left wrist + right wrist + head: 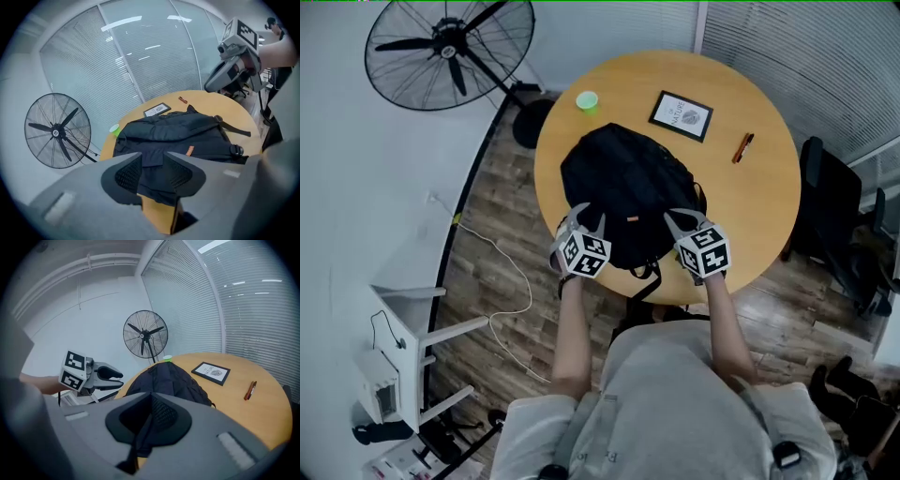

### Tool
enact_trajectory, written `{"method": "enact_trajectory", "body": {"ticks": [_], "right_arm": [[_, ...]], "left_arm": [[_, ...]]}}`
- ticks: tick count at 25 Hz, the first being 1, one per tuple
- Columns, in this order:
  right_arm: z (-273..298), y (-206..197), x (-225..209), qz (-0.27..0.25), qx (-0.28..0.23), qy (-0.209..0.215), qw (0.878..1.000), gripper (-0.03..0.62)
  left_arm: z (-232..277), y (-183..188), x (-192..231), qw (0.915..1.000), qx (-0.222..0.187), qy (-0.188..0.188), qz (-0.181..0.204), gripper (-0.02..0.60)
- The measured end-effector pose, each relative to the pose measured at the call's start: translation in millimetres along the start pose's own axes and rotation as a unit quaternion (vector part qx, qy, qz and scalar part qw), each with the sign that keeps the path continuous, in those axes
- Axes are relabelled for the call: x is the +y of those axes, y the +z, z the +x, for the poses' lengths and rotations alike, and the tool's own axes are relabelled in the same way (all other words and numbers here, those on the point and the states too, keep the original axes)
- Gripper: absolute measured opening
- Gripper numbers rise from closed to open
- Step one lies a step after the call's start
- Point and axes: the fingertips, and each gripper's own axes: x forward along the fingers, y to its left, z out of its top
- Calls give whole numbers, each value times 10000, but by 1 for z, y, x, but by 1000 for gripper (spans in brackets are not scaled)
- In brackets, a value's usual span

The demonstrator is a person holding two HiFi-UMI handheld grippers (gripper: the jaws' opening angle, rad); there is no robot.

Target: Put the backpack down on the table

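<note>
A black backpack lies flat on the round wooden table, reaching the near edge. My left gripper hovers over the bag's near left corner, open; between its jaws the left gripper view shows the backpack fabric. At the near right corner my right gripper has its jaws closed together on a thin black strap that hangs down from them. In the right gripper view the backpack stretches away ahead, with my left gripper off to the left.
On the far side of the table are a green cup, a framed picture and a brown pen. A standing fan is far left, a black chair right, a white shelf and cable on the floor.
</note>
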Motion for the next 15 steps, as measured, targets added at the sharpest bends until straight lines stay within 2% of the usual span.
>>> {"method": "enact_trajectory", "body": {"ticks": [2,5,10,15], "right_arm": [[-7,-2,1,-19,-31,62,10000,0],[-18,-6,1,-41,-70,140,9999,0],[-39,-14,2,-30,-129,207,9997,0],[-54,-22,4,-65,-171,285,9994,0]], "left_arm": [[-14,1,-13,9976,-179,33,-664,144],[-34,2,-33,9811,-512,9,-1865,144],[-58,4,-70,9570,-734,-5,-2805,144],[-78,11,-89,9154,-1169,-33,-3852,144]]}}
